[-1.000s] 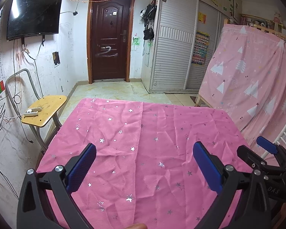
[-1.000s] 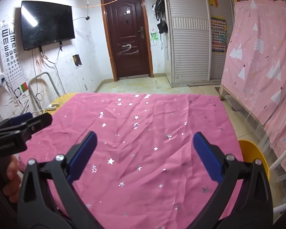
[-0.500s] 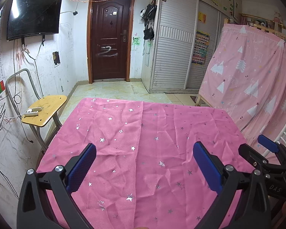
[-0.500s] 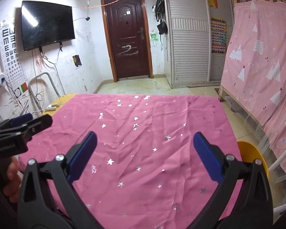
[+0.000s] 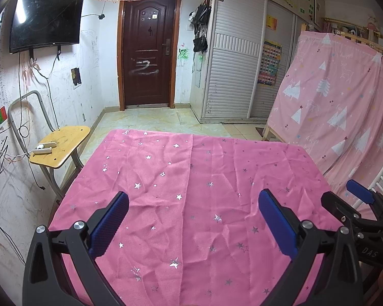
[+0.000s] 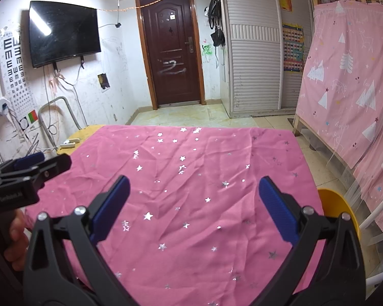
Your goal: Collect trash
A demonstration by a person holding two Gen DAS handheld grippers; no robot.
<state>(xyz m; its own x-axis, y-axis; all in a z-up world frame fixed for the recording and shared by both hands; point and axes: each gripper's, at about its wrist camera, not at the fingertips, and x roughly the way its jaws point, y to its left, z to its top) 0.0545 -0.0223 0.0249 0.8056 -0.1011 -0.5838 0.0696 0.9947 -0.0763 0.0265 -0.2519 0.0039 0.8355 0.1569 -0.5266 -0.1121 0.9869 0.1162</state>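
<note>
Only the right wrist view shows a hand (image 6: 15, 234) gripping the left claw (image 5: 191, 219) and a yellow bin (image 6: 337, 209) beside the pink-clothed bench (image 5: 191, 178). Both left and right claw (image 6: 191, 204) hover spread apart, empty; no trash visible.

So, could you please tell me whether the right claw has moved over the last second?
No, not noticeably: in the left wrist view the right claw sits at the same spot off the cloth's right edge.
</note>
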